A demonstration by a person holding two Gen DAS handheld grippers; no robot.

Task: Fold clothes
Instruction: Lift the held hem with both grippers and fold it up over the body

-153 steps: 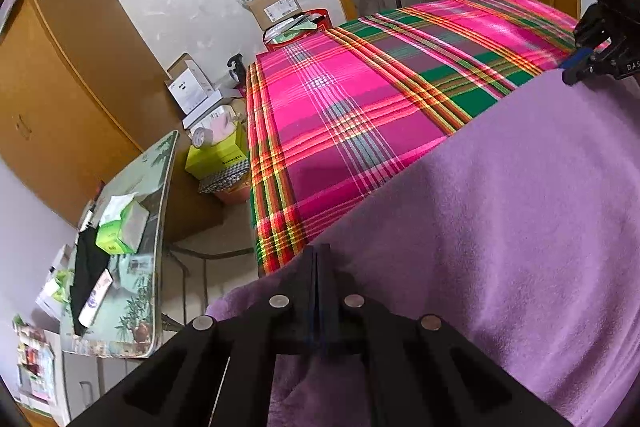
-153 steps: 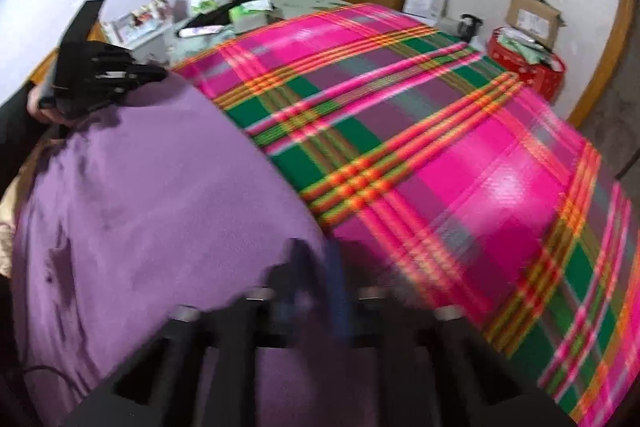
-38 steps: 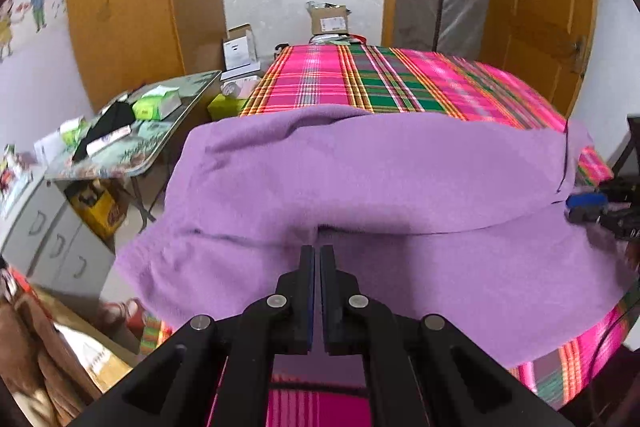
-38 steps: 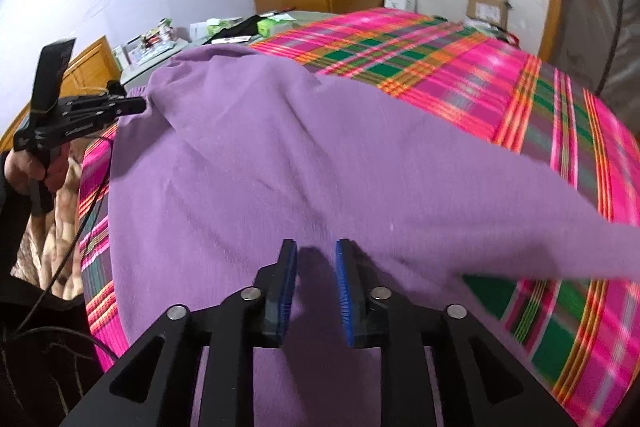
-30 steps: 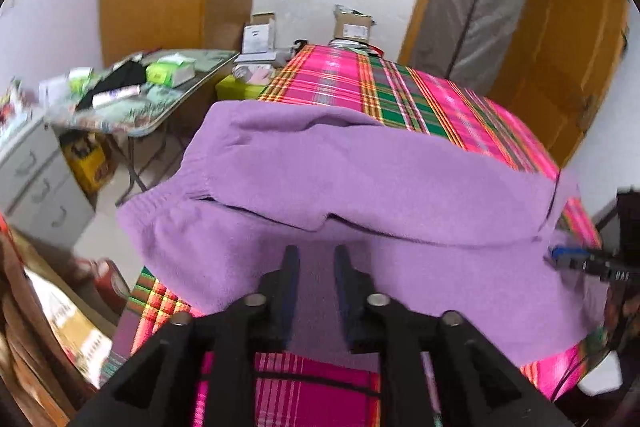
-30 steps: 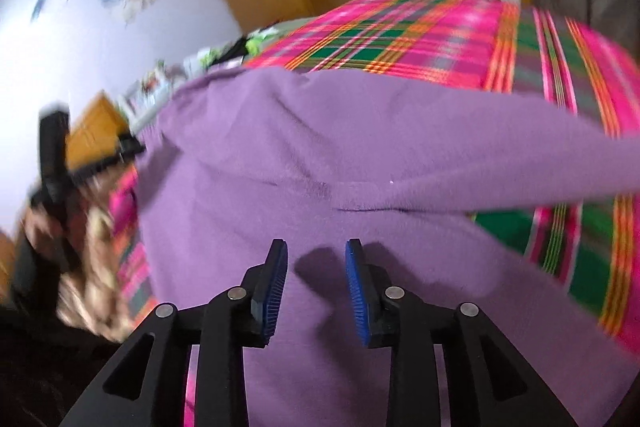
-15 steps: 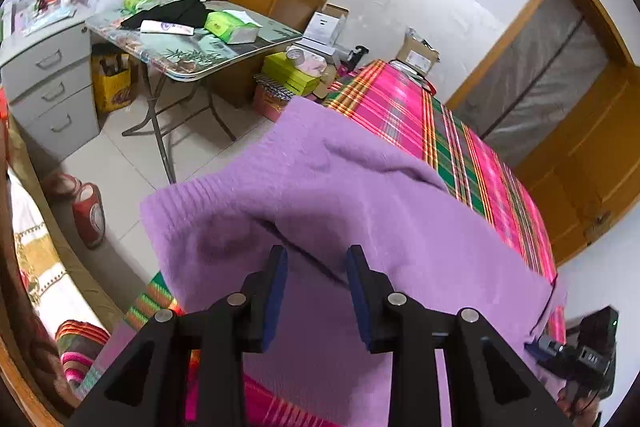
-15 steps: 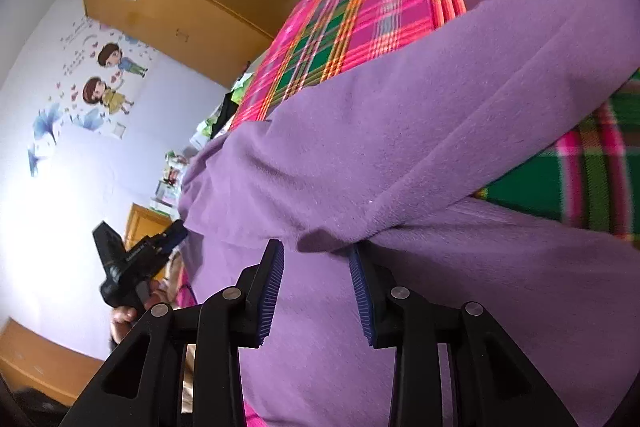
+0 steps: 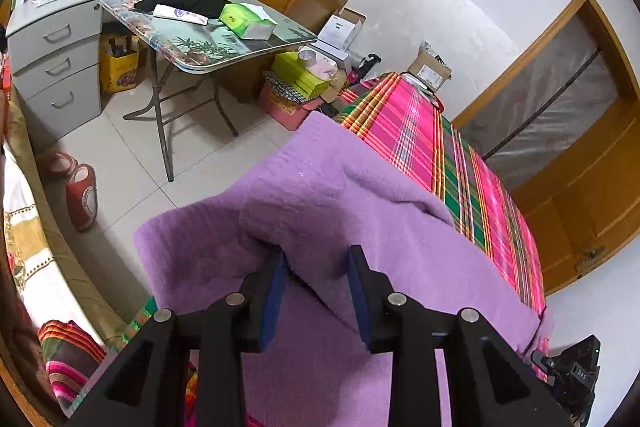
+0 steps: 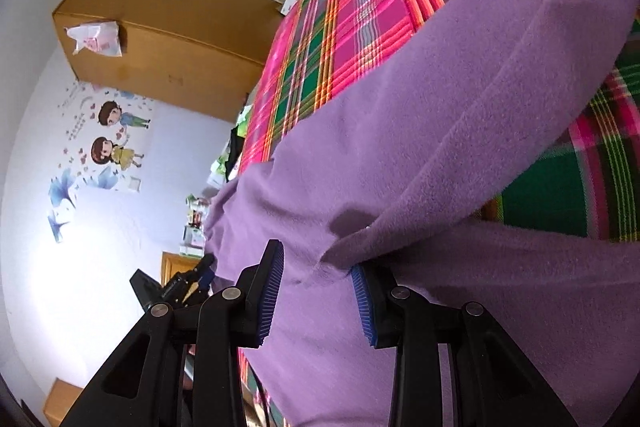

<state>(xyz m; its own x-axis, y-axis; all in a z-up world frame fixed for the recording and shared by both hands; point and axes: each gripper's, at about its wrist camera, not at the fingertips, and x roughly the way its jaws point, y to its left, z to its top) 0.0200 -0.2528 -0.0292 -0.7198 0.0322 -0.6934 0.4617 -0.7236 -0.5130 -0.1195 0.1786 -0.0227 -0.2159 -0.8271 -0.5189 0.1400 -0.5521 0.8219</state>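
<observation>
**Both claws released from folded purple garment**

Since a second earlier, both claws have been rolled to one side and their jaws parted wider, so that the room is seen tilted. A bed (image 9: 416,131) covered in pink, green and orange plaid is spread across both views. On it, the purple garment (image 9: 344,211) is laid doubled over, its upper layer ending in a fold edge near the claws. A folding table (image 9: 248,39) carrying a green tissue box (image 9: 240,17) is seen beside the bed. The left claw (image 9: 316,291) is held open, with a hanging corner of the fold between its pads, unpinched. The right claw (image 10: 316,291) is likewise open over the fold, nothing being gripped.
</observation>
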